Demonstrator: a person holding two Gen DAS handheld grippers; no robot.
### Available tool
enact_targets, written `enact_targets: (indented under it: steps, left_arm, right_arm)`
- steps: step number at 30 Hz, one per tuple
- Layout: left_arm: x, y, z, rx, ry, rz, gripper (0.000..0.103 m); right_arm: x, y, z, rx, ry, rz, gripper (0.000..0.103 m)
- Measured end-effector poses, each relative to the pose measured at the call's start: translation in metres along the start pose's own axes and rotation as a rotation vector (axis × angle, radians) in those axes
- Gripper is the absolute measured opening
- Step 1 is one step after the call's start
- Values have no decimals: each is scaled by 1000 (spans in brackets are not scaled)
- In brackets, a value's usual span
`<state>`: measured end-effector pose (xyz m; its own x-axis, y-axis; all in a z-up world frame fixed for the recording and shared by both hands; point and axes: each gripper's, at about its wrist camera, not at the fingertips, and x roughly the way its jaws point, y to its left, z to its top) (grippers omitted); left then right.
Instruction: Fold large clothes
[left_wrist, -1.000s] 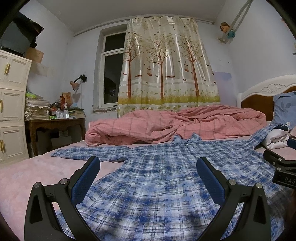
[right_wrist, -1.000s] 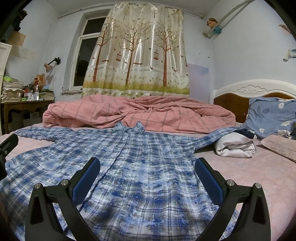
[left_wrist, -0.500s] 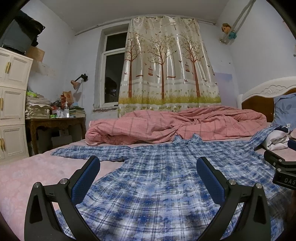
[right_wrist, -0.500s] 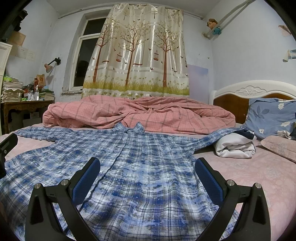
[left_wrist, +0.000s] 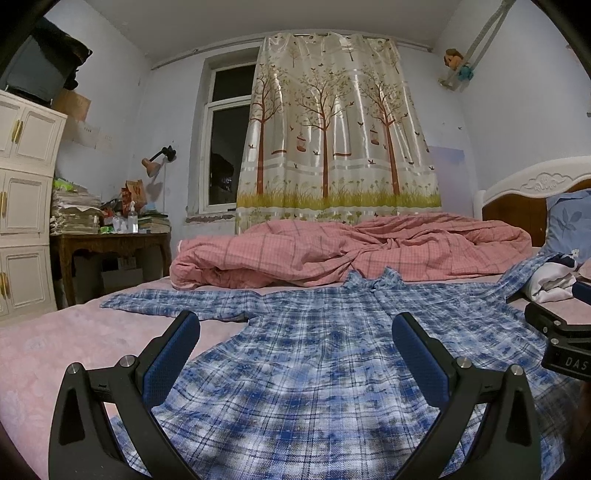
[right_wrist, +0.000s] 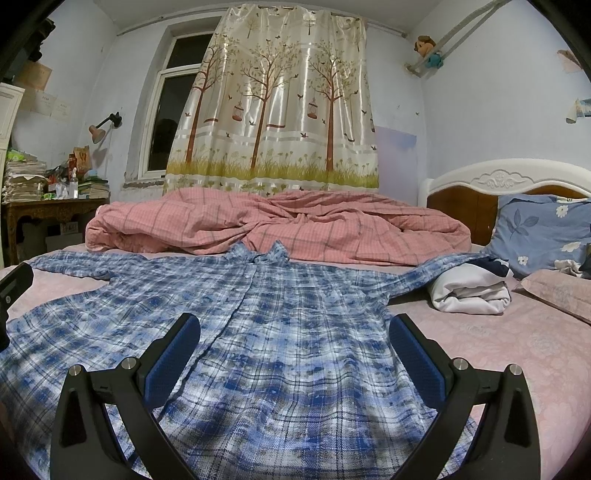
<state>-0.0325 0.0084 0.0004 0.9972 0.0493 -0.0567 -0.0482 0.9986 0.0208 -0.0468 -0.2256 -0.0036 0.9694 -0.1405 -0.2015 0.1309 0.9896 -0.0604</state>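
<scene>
Both claws, left (left_wrist: 295, 347) and right (right_wrist: 293, 345), gape empty over the hem. Shirt (right_wrist: 266, 317) lies flat lengthwise ahead, collar pointing away toward the quilt (right_wrist: 280, 225).

A: Can you see the whole blue and white checked shirt (right_wrist: 295, 332)?

B: No. Its bottom edge runs off the picture, behind the black gripper arms. Its right sleeve end hides behind the folded white cloth (right_wrist: 469, 291).

A: What sits on the dark wooden side table (left_wrist: 110, 243)?

B: Bottles and stacks of paper, too small to tell apart.

A: And the blue flowered pillow (left_wrist: 569, 221)?

B: The left view's edge cuts it off. The other gripper there is cut off too; only a black piece shows.
</scene>
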Motion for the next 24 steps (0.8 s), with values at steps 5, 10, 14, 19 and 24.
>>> enact_targets:
  steps: [5, 10, 14, 19, 24]
  left_arm:
    - [0, 6, 3, -32, 8, -61, 103]
    - [-18, 11, 9, -61, -44, -59, 103]
    - [-48, 4, 10, -2, -69, -50, 103]
    - [-85, 8, -7, -15, -17, -89, 103]
    - [-96, 10, -45, 111, 133, -98, 102]
  right_arm:
    - [1, -4, 1, -7, -8, 56, 103]
    - [-3, -4, 1, 4, 8, 91, 103]
    - [-32, 1, 1, -18, -22, 116, 103]
    - [-85, 6, -12, -42, -29, 151, 103]
    - [-109, 10, -50, -125, 90, 224, 103]
